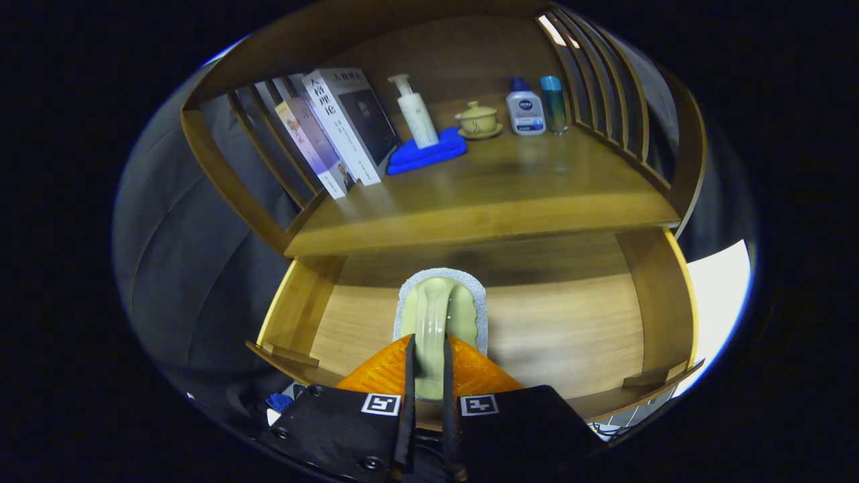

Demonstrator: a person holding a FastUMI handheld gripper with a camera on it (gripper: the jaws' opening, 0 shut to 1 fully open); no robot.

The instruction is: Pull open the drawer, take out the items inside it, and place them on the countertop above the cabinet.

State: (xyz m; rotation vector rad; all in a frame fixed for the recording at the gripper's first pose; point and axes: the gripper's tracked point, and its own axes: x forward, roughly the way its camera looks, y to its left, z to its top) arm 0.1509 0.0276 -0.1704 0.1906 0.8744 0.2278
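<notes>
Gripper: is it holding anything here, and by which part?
Yes. The gripper is shut on a scrubbing brush above the open drawer, both fingers pinching its arched handle at the near end.

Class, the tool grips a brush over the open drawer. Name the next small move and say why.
Probably lift: the tool is shut on the pale green handle of the grey-edged scrubbing brush, which sits low above the open wooden drawer. Raising it would bring it level with the wooden countertop, where bare space lies ahead of the blue folded cloth.
</notes>
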